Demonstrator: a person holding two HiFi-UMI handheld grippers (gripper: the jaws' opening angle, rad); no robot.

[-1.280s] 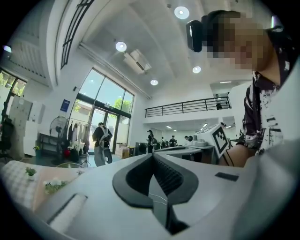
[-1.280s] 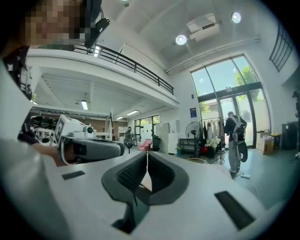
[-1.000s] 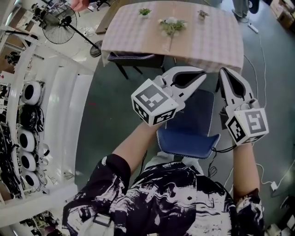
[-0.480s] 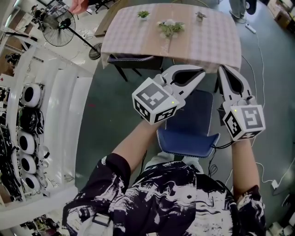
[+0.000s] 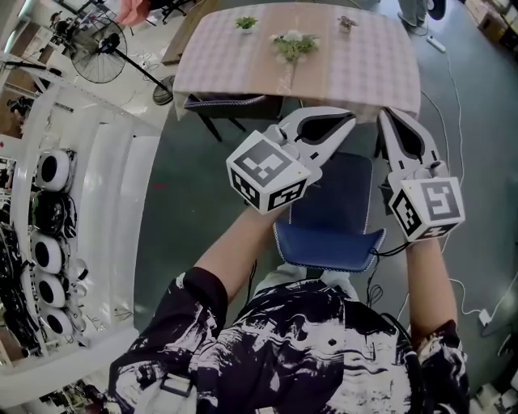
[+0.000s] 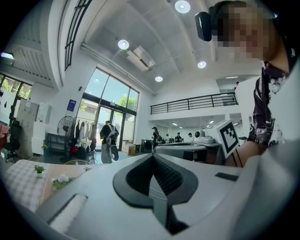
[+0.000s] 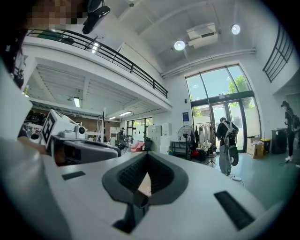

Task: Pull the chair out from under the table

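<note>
Here the left gripper (image 5: pixel 350 121) and the right gripper (image 5: pixel 385 115) are held side by side in front of the person, both pointing toward the table (image 5: pixel 364 77). In the left gripper view the two jaws of the left gripper (image 6: pixel 152 156) meet tip to tip with nothing between them. The right gripper view shows the right gripper (image 7: pixel 147 154) closed and empty in the same way. The blue chair (image 5: pixel 340 212) stands right in front of the person, its curved backrest nearest the body. Its seat reaches toward the near edge of the table, and the far end of the seat lies at or just under the overhanging checked cloth. In the head view both grippers overlap the seat, but they seem to hang above it rather than touch it; the steep angle makes that hard to tell. On the table a bunch of flowers (image 5: pixel 293 44) lies near the middle, with a small potted plant (image 5: pixel 246 23) to its left and another small pot (image 5: pixel 346 23) to its right. A second chair (image 5: pixel 231 103) is tucked under the table's left end, and a standing fan (image 5: pixel 99 53) stands beyond that corner.
</note>
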